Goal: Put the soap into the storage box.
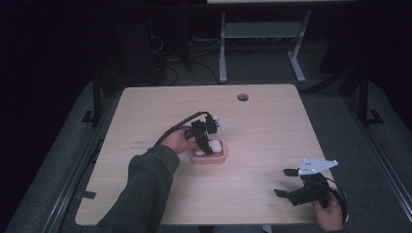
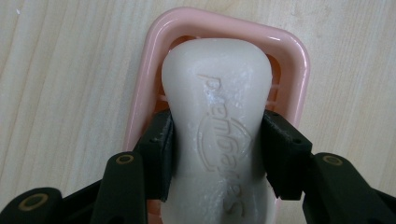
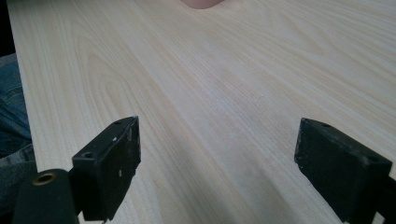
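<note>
A white bar of soap (image 2: 219, 126) with raised lettering lies in a pink soap dish (image 2: 299, 60) on the wooden table. My left gripper (image 2: 217, 154) is shut on the soap's narrow waist, both black pads pressing its sides. From above, the left gripper (image 1: 206, 145) points down into the pink dish (image 1: 221, 158) near the table's middle, with the soap (image 1: 216, 144) partly hidden by the jaws. My right gripper (image 1: 286, 182) stands open near the front right corner, nothing between its jaws; in its own view the gripper (image 3: 217, 172) faces bare wood.
The light wooden table (image 1: 272, 131) has a round cable hole (image 1: 242, 97) near its far edge. A table frame (image 1: 262, 43) and cables stand on the dark floor beyond. A corner of the pink dish (image 3: 203, 3) peeks in at the top of the right gripper view.
</note>
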`<action>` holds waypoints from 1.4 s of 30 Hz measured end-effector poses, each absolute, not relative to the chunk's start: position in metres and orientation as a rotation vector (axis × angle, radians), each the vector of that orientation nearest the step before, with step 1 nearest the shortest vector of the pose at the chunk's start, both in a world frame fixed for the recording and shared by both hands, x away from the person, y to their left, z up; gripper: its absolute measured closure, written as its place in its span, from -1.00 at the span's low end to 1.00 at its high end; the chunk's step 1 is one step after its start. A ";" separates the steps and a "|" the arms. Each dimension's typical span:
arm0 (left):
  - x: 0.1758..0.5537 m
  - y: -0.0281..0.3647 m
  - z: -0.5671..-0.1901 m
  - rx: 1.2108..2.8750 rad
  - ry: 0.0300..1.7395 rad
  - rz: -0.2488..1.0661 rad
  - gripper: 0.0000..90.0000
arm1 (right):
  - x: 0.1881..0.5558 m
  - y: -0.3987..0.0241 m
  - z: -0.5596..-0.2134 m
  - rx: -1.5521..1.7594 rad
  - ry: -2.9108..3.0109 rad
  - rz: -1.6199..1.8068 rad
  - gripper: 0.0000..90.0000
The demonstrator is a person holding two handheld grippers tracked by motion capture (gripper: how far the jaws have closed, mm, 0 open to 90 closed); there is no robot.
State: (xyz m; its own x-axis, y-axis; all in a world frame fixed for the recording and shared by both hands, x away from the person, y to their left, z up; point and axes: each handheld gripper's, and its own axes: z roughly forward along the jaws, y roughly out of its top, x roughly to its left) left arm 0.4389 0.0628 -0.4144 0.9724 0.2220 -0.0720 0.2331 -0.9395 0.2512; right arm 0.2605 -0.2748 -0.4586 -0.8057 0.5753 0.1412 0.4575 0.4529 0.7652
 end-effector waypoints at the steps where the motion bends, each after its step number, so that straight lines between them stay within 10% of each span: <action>1: 0.439 0.063 -0.414 2.861 0.338 -0.063 0.10 | 0.261 -0.275 -0.459 0.915 2.556 1.282 -0.69; 42: 0.426 0.071 -0.399 2.836 0.329 0.031 -0.16 | 0.261 -0.272 -0.458 0.911 2.567 1.268 -0.69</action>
State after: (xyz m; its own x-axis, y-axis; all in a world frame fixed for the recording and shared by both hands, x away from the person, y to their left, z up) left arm 0.4260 0.0711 -0.3993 0.9737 0.2274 -0.0112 0.2212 -0.9334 0.2826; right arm 0.2607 -0.2719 -0.4583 -0.8074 0.5736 0.1379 0.4580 0.4622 0.7593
